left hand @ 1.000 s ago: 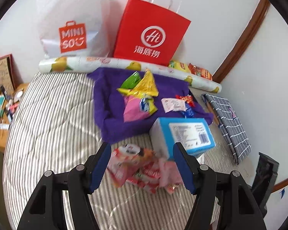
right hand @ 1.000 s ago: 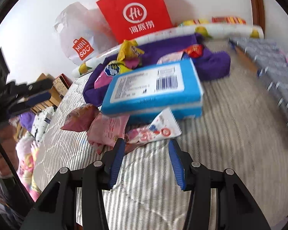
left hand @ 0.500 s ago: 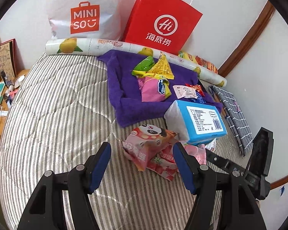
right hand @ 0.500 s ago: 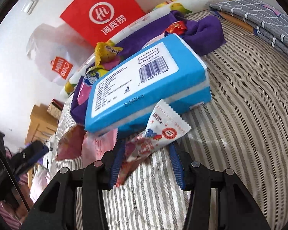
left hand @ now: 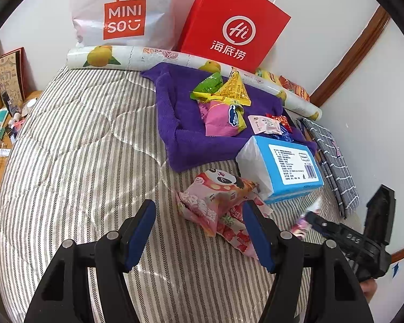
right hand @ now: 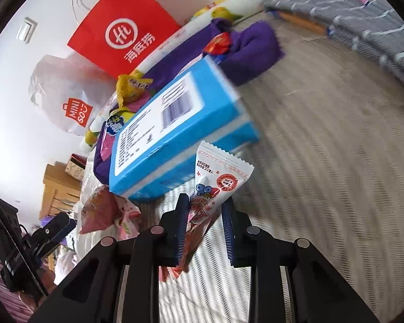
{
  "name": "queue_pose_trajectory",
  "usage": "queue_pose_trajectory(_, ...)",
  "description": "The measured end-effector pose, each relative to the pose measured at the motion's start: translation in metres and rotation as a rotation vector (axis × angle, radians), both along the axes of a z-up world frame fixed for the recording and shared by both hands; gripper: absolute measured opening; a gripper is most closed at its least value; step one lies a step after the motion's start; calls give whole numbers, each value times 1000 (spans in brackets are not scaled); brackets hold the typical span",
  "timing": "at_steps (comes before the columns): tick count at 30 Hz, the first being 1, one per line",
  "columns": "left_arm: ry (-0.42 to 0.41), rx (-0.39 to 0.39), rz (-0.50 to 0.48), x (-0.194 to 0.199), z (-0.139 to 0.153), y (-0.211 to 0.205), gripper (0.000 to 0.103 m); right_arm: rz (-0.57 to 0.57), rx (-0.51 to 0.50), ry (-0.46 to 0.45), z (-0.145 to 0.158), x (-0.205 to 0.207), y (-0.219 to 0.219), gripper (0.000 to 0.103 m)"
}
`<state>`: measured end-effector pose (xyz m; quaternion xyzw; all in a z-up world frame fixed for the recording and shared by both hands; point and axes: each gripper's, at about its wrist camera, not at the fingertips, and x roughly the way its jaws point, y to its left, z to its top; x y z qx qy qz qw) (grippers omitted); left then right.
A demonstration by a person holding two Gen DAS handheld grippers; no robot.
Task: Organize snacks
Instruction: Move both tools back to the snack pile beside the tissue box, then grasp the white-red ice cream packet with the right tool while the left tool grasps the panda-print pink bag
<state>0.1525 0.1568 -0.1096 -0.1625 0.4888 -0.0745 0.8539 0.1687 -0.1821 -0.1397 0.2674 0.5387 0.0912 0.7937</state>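
Note:
My right gripper (right hand: 204,215) is shut on a white strawberry snack packet (right hand: 220,177), which sticks up tilted from between the blue pads, just in front of a blue tissue box (right hand: 175,123). My left gripper (left hand: 199,215) is open above the striped bed, its fingers on either side of a pink panda snack packet (left hand: 215,193) without touching it. That packet lies on a red-and-pink packet (left hand: 234,231). Several more snacks lie on a purple towel (left hand: 175,123) behind. In the left wrist view the right gripper (left hand: 317,220) shows at the lower right.
A red paper bag (left hand: 234,27) and a white MINISO bag (left hand: 121,18) lean on the wall behind a fruit-print roll (left hand: 137,56). A grey checked cloth (left hand: 334,161) lies folded at the right. A cluttered wooden side table (left hand: 0,145) stands left of the bed.
My right gripper's jaws have narrowed onto the white packet and the wrist has rolled, tilting the view. The left gripper sank slightly toward the panda packet and stayed open.

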Motion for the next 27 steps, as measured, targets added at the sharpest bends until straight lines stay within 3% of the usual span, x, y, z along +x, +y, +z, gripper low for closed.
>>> queue_pose_trajectory(5, -5, 1, -23, 1, -3, -9, 65, 41, -91, -11, 16, -7, -26, 24)
queue_pose_trajectory(11, 3, 29, -52, 15, -10, -28, 65, 206, -230, -17, 18, 18, -23, 25)
queue_pose_trajectory(13, 11, 51, -60, 20, -13, -34, 65, 243, -266, -11, 12, 28, -14, 31)
queue_pose_trajectory(14, 16, 70, -61, 23, -15, -36, 65, 252, -289, -15, 10, 30, -10, 40)
queue_pose_trajectory(17, 16, 113, -59, 31, -19, -41, 65, 274, -349, -42, 5, 29, 1, 45)
queue_pose_trajectory(23, 34, 162, -72, 50, -31, -50, 65, 281, -370, -73, 1, 7, 3, 51)
queue_pose_trajectory(27, 32, 147, -65, 57, -35, -51, 65, 287, -397, -85, 2, -9, 7, 51)
